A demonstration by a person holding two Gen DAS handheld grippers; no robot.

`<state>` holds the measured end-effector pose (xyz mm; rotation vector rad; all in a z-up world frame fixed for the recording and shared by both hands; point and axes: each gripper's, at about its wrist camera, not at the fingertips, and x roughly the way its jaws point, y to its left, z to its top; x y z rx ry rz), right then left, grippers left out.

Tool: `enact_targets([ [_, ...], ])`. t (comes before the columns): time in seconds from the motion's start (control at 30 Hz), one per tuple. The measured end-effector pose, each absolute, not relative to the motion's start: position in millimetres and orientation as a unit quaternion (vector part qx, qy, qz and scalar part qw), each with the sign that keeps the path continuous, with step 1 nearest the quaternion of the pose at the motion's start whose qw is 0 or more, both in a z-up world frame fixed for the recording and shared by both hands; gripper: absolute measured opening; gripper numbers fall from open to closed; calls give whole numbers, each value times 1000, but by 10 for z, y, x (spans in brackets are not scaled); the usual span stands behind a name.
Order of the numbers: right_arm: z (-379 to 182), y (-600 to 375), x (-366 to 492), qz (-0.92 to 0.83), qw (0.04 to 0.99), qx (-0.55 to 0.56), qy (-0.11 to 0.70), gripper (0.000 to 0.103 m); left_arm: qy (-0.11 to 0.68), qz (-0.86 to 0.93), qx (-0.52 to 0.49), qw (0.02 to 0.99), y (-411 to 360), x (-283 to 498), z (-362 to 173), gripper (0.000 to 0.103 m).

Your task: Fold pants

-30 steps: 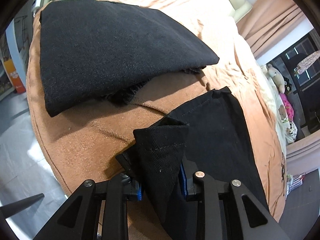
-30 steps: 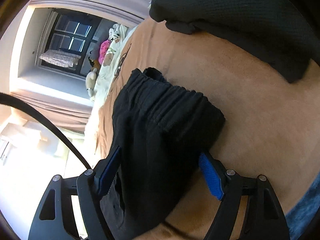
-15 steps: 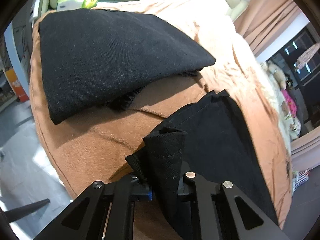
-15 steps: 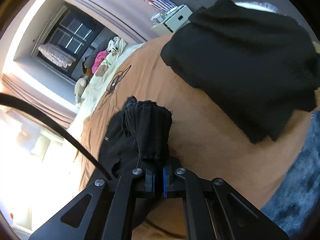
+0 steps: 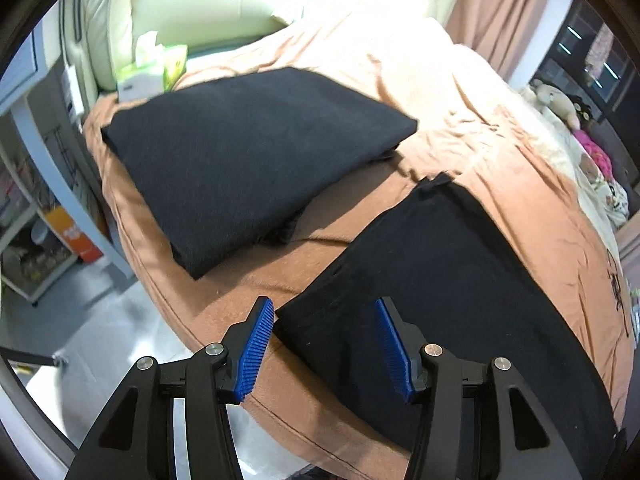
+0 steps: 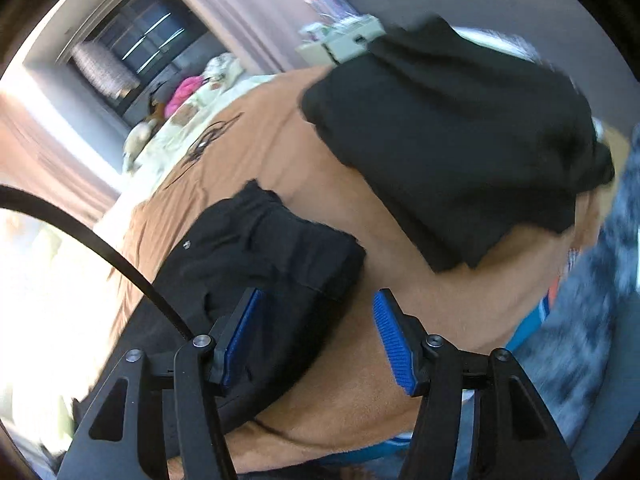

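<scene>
Both tools, left (image 5: 324,344) and right (image 6: 316,344), are opening, pads clear of the pants (image 5: 440,280) lying on the bed (image 5: 500,152) just below.

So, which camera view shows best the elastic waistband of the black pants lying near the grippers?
The right wrist view: the gathered waistband lies ahead of the right gripper, whose jaws are opening. The left wrist view shows only the flat leg end of the pants, not the waistband.
</scene>
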<state>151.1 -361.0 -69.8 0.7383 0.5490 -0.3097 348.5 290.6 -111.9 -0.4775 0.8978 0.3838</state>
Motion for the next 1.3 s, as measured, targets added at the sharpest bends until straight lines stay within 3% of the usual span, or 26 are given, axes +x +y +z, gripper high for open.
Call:
enact_targets([
  [0.53,-213,-2986,2494,-44,924,190,330,57,421,121,-233,868,2287,4268,-800,57],
  [0.6,-169,-2938,2682,-32,926,170,337,70,423,112,-235,868,2203,4399,-812,63],
  [0.67,-127,-3032,2790,-21,927,158,339,72,426,104,-233,868,2110,4541,-827,72],
  [0.83,-85,-2990,3221,0,925,108,363,82,432,98,-232,866,1964,4771,-884,73],
  [1.3,59,-2752,4334,75,909,-35,409,83,456,124,-219,854,1780,5253,-1044,72],
])
